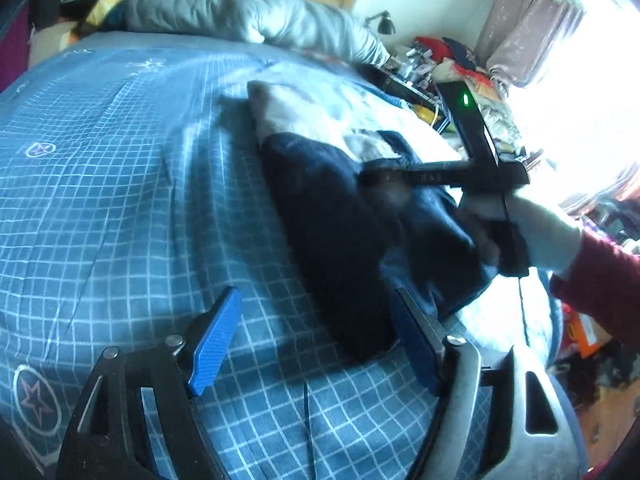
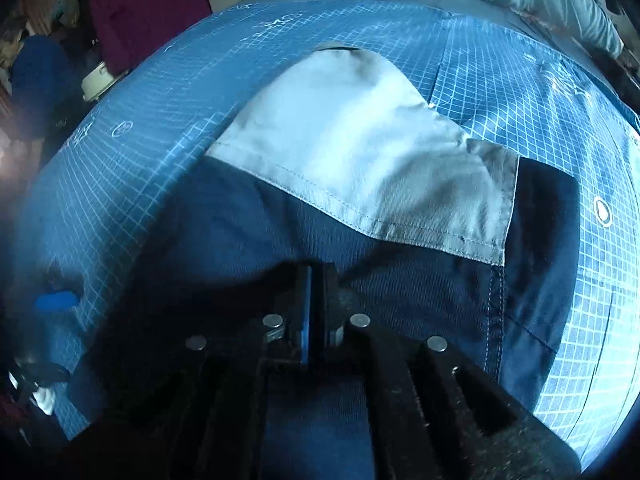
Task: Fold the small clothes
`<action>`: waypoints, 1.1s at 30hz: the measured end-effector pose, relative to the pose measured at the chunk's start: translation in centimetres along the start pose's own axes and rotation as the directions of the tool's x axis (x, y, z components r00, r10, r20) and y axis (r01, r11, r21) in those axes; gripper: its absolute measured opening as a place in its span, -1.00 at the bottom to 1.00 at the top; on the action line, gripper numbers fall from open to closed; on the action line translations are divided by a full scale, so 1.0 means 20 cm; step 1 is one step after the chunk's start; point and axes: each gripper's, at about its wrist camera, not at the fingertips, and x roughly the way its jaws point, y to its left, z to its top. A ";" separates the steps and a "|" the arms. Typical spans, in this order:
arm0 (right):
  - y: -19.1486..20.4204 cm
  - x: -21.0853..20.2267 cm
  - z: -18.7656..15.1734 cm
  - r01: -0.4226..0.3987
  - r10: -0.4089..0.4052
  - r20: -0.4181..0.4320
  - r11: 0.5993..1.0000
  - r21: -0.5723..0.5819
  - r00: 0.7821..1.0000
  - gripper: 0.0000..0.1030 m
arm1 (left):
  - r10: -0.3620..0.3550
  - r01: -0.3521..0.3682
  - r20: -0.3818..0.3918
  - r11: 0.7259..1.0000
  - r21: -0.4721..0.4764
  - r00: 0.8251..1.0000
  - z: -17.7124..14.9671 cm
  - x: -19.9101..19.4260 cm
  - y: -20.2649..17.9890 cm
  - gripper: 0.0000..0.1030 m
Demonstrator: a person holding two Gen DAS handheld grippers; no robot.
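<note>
A small navy garment with a pale grey panel lies on the bed's blue grid sheet. My left gripper is open just above the sheet. Its right blue pad touches the garment's near edge and its left pad is over bare sheet. In the left wrist view, a gloved hand with a red sleeve holds my right gripper down on the navy cloth. In the right wrist view the right gripper is shut, pinching a fold of the navy fabric below the grey panel.
A rumpled grey duvet lies along the head of the bed. A cluttered side table with a lamp stands beyond the bed's far right edge, near a curtain. Clothes are piled off the bed.
</note>
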 end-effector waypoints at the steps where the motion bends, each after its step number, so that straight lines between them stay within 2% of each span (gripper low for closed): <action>1: 0.03 -0.05 0.01 0.010 -0.010 0.019 1.000 -0.014 1.000 -0.93 | -0.006 0.006 0.004 1.000 0.003 1.000 0.00 -0.02 -0.02 0.48; 5: 0.18 -0.27 -0.15 -0.054 0.059 0.100 0.997 -0.050 0.993 -0.91 | 0.004 -0.004 0.008 1.000 0.010 1.000 -0.05 -0.06 -0.03 0.48; 8: 0.29 -0.16 -0.32 -0.073 0.075 0.013 0.992 -0.104 0.997 -0.81 | 0.014 -0.014 -0.001 0.999 -0.031 1.000 -0.08 -0.06 0.03 0.48; 9: 0.30 -0.13 -0.35 -0.068 0.070 0.011 0.990 -0.121 0.998 -0.81 | 0.020 -0.021 -0.004 0.999 -0.049 1.000 -0.10 -0.06 0.04 0.47; 12: 0.32 -0.20 -0.32 -0.057 0.060 0.029 0.994 -0.092 0.998 -0.79 | 0.030 -0.030 0.009 0.998 -0.062 1.000 -0.12 -0.11 0.04 0.46; 14: 0.43 -0.31 -0.31 -0.099 0.113 0.095 0.986 -0.137 0.989 -0.79 | 0.042 -0.041 0.025 0.998 -0.054 0.999 -0.13 -0.16 0.03 0.46; 15: 0.49 -0.32 -0.33 -0.118 0.134 0.097 0.980 -0.159 0.986 -0.79 | 0.048 -0.046 0.032 0.997 -0.057 0.998 -0.14 -0.19 0.04 0.46; 18: 0.69 -0.18 -0.39 -0.151 0.166 0.044 0.958 -0.245 0.985 -0.80 | 0.074 -0.070 0.047 0.994 -0.082 0.996 -0.15 -0.24 0.06 0.46; 20: 0.72 -0.08 -0.46 -0.120 0.124 0.000 0.961 -0.251 0.992 -0.83 | 0.095 -0.090 0.044 0.991 -0.103 0.995 -0.15 -0.27 0.08 0.46; 23: 0.68 -0.12 -0.52 -0.165 0.163 -0.026 0.968 -0.188 0.986 -0.83 | 0.101 -0.095 0.062 0.991 -0.093 0.993 -0.17 -0.34 0.06 0.46; 25: 0.67 -0.16 -0.62 -0.135 0.131 -0.033 0.969 -0.207 0.991 -0.79 | 0.102 -0.097 0.062 0.993 -0.073 0.993 -0.18 -0.37 0.03 0.46; 27: 0.63 -0.22 -0.70 -0.142 0.142 -0.015 0.975 -0.170 0.990 -0.72 | 0.099 -0.096 0.052 0.993 -0.073 0.994 -0.19 -0.36 0.02 0.46; 30: 0.51 -0.33 -0.86 -0.147 0.150 0.056 0.987 -0.058 0.987 -0.47 | 0.083 -0.080 0.042 0.994 -0.070 0.996 -0.20 -0.34 -0.04 0.46; 31: 0.45 -0.38 -0.90 -0.148 0.149 0.090 0.989 -0.011 0.985 -0.42 | 0.074 -0.072 0.033 0.995 -0.062 0.997 -0.21 -0.32 -0.06 0.46; 33: 0.32 -0.48 -0.91 -0.105 0.093 0.166 0.992 0.065 0.982 -0.42 | 0.057 -0.056 0.009 0.998 -0.037 0.998 -0.22 -0.27 -0.12 0.46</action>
